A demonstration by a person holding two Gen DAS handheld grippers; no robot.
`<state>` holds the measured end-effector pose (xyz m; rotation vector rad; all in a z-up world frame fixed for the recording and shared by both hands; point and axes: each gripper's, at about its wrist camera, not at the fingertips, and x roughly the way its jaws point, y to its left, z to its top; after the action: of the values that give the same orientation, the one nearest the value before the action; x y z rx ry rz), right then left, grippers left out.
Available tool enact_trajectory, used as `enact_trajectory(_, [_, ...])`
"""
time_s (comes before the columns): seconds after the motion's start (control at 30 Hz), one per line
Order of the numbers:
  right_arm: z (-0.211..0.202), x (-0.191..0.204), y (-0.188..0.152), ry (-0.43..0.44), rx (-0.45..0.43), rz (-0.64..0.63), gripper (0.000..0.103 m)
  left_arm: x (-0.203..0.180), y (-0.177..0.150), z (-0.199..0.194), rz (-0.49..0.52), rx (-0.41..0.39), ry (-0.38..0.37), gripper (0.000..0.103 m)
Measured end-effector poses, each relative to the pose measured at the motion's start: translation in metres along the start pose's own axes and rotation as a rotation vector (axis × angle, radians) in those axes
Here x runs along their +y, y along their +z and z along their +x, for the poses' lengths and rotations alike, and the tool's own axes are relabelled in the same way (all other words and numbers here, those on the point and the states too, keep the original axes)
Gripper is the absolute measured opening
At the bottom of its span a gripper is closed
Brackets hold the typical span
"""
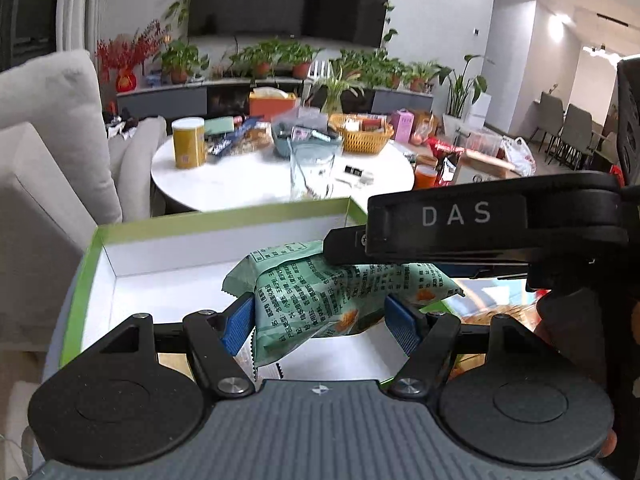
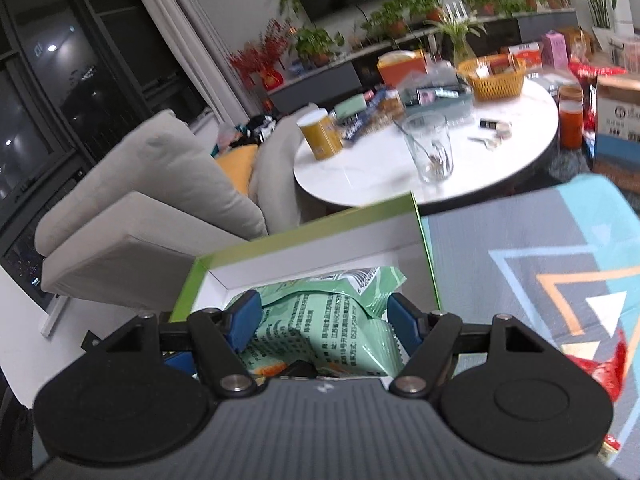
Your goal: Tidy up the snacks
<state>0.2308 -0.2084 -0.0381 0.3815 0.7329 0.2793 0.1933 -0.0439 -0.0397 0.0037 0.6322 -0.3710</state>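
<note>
A green-rimmed box with a white inside lies open below both grippers; it also shows in the right wrist view. My left gripper is shut on a pale green snack packet and holds it over the box. My right gripper is shut on a pale green snack packet over the same box. The right gripper's black body crosses the left wrist view just above the packet. More snack packets lie under it at the right.
A round white table stands beyond with a yellow canister, a glass, an orange basket and loose snacks. A beige sofa is at the left. A patterned cloth with a red wrapper lies to the right.
</note>
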Motion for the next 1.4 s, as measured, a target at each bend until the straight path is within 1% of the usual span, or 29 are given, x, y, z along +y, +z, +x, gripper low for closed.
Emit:
enact_trajectory(0.2, [0.015, -0.006, -0.004, -0.021, 0.046, 0.021, 0.056, 0.004, -0.007, 0.019, -0.005, 0.048, -0.002, 0.067])
enact_trajectory(0.33, [0.012, -0.005, -0.010, -0.054, 0.051, 0.018, 0.056, 0.004, -0.013, 0.024, 0.004, 0.074, -0.009, 0.067])
enact_trajectory(0.5, [0.002, -0.002, -0.013, -0.081, 0.053, 0.023, 0.056, 0.004, -0.017, 0.023, 0.003, 0.096, 0.013, 0.067])
enact_trajectory(0.7, [-0.017, -0.002, -0.014, -0.082, 0.041, 0.058, 0.056, 0.007, -0.017, 0.001, -0.024, 0.072, 0.027, 0.067])
enact_trajectory(0.87, [-0.039, 0.006, -0.016, -0.078, 0.017, 0.051, 0.056, 0.001, -0.016, -0.023, -0.022, 0.041, 0.029, 0.068])
enact_trajectory(1.4, [-0.102, 0.006, -0.044, -0.095, -0.017, 0.056, 0.056, -0.022, -0.044, -0.086, -0.006, 0.010, 0.002, 0.068])
